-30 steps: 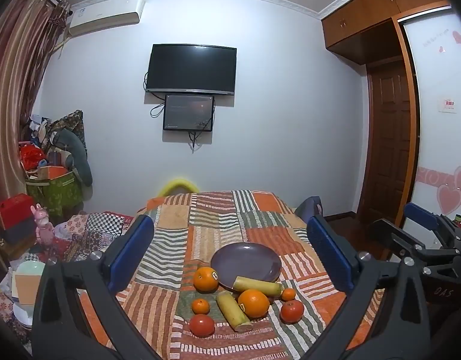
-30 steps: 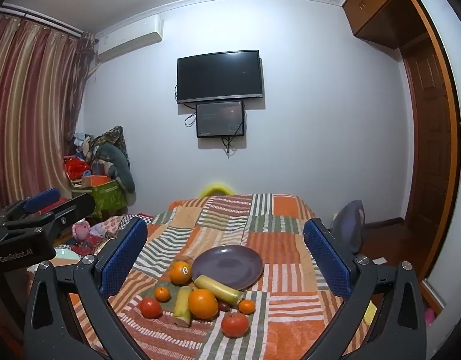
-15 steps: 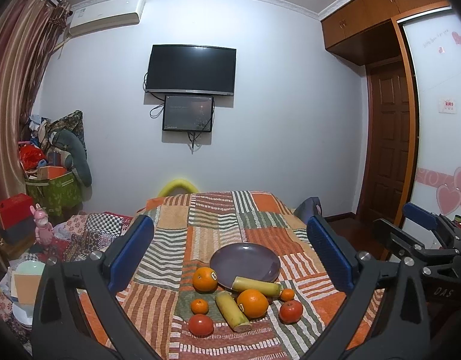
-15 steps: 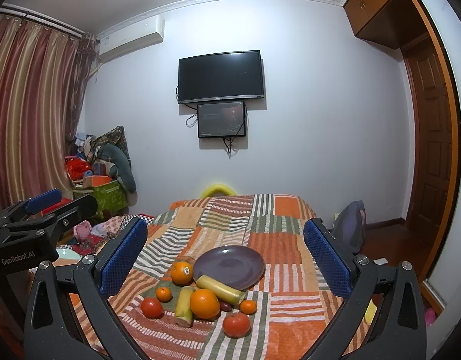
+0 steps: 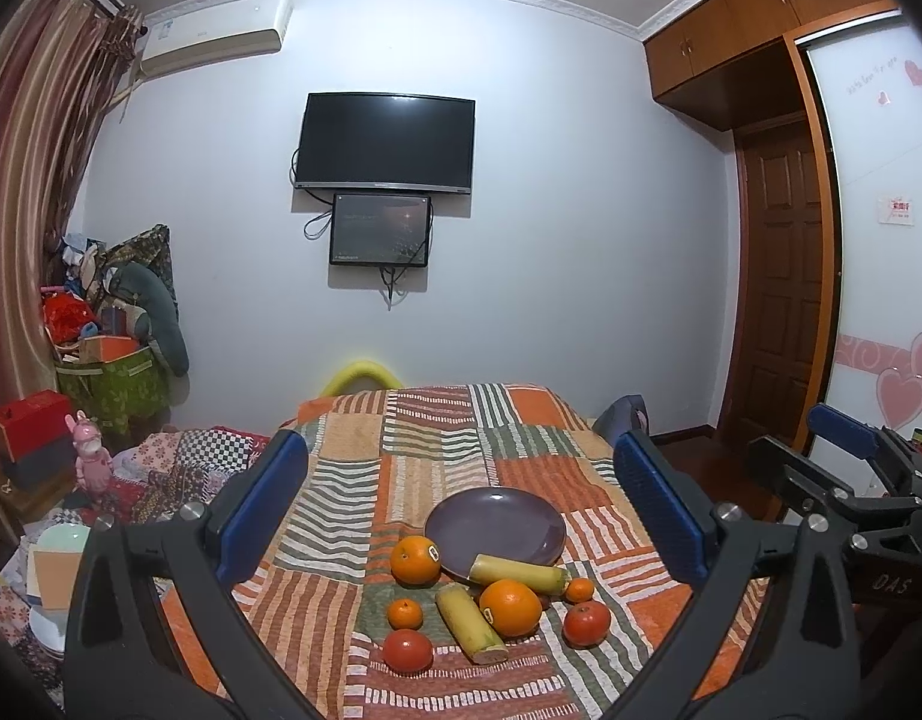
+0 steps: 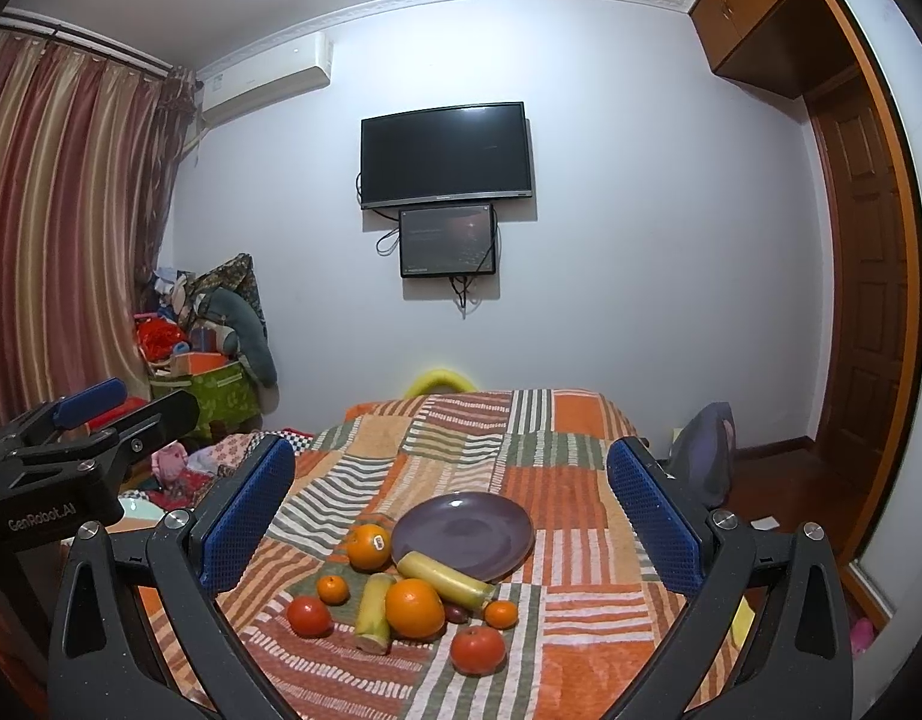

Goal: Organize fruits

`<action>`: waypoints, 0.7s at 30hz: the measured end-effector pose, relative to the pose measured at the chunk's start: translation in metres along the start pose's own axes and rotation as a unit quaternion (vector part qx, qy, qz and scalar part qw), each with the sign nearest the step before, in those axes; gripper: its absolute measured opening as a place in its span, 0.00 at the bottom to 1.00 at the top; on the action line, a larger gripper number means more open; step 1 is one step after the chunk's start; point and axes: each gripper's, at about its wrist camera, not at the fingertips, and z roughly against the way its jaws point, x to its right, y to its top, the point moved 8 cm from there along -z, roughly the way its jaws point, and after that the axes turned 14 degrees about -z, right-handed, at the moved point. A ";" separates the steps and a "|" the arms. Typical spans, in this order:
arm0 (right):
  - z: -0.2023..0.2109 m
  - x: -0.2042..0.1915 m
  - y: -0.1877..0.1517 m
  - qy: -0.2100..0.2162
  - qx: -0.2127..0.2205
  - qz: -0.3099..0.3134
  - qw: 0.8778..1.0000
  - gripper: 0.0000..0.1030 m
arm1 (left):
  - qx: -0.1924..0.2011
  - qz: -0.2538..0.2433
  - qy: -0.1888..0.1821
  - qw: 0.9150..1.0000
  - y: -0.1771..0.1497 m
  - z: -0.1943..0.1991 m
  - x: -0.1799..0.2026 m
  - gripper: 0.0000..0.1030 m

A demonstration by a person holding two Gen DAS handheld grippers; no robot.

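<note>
The fruits are seen low and centre in both views, just below the purple plate on the patchwork bed, ahead of both tongs. Left tongs and right tongs are held wide and empty, neither plainly nearer. A small dark fruit is half hidden behind the big orange.

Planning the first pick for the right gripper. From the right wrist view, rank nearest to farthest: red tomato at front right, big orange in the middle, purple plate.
1. Red tomato: front right of the pile, closest.
2. Big orange: middle of the pile, just behind.
3. Purple plate: behind the fruit, empty, farthest.
</note>
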 end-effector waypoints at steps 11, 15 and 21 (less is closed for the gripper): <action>0.001 -0.002 0.000 0.001 0.001 0.001 1.000 1.00 | 0.004 -0.004 0.001 1.000 0.002 0.003 0.001 1.00; 0.000 -0.002 -0.002 0.001 0.001 0.000 1.000 1.00 | 0.005 -0.003 0.001 1.000 0.002 0.004 0.001 1.00; 0.001 -0.002 -0.001 0.002 0.001 0.000 1.000 1.00 | 0.004 -0.005 0.002 1.000 0.002 0.004 0.002 1.00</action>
